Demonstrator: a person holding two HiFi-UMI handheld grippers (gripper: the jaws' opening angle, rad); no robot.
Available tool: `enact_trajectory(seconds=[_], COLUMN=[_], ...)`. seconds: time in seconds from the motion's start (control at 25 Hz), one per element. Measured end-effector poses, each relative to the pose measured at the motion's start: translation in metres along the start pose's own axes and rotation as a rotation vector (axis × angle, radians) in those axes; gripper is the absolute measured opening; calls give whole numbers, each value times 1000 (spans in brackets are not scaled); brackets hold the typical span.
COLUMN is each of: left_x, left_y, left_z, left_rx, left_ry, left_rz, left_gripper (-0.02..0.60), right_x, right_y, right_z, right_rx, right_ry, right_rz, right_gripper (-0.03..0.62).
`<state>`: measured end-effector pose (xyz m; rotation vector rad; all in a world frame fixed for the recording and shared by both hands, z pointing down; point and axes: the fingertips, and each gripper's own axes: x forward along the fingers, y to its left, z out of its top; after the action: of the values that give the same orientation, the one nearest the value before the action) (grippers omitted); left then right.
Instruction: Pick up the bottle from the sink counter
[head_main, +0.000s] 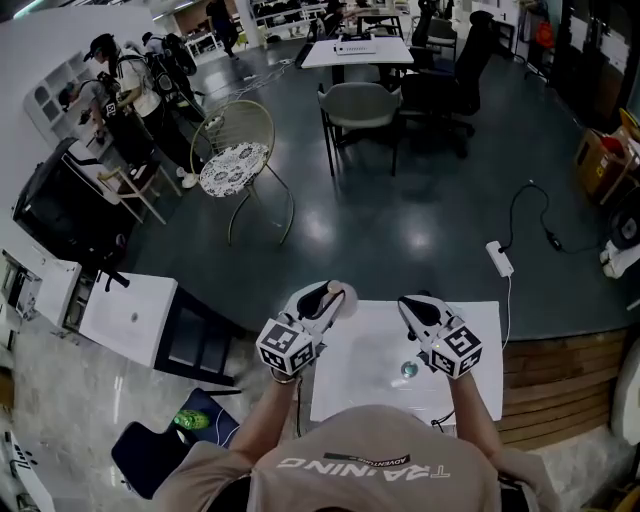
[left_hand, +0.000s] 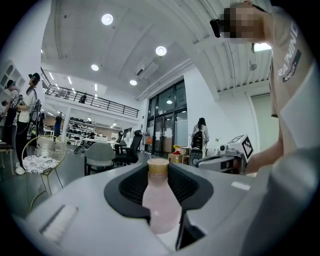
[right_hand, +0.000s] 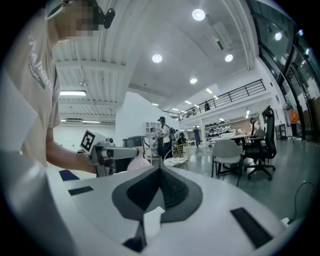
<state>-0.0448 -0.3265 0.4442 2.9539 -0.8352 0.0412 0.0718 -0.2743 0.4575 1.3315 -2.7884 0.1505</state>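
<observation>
**A:** Left side, entry?

**B:** The left gripper (head_main: 318, 300) has its fingers (left_hand: 127, 187) clamped on the bottle (left_hand: 160, 200). The body is pale pink and the cap (left_hand: 158, 166) is tan. The black pads press on both sides of the body. The cap end points away from the camera, out past the fingertips.

**A:** Where is the bottle relative to the tabletop?

**B:** In the head view it sits at the far left corner of the white tabletop (head_main: 370, 380), at the tip of the left gripper. That view does not show whether it touches the surface. The left gripper view shows only the open room behind it.

**A:** Right side?

**B:** On the right gripper (right_hand: 159, 187) the fingers (right_hand: 137, 192) are pressed together with nothing between them. It is over the far right part of the tabletop, level with the left gripper and apart from it.

**A:** Anything else on the surface?

**B:** A small round metal drain (head_main: 409, 369), near the right gripper, on the person's side of it.

**A:** Surroundings?

**B:** Beyond the tabletop there is dark floor. On it stand a wire chair (head_main: 237, 165) with a patterned cushion and a grey chair (head_main: 360, 105). A white power strip (head_main: 499, 258) lies to the right. People (head_main: 120, 90) stand at the far left.
</observation>
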Motion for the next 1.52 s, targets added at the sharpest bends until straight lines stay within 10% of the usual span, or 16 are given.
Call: enact_trajectory(seconds=[1.52], left_x=[-21], left_y=[-8], left_z=[-4], left_rx=[6], left_ry=[-15], left_rz=[26], left_gripper=[128], right_x=[-12], right_y=[3], right_z=[-3], right_rx=[7], right_ry=[7], right_rz=[-18], right_gripper=[6])
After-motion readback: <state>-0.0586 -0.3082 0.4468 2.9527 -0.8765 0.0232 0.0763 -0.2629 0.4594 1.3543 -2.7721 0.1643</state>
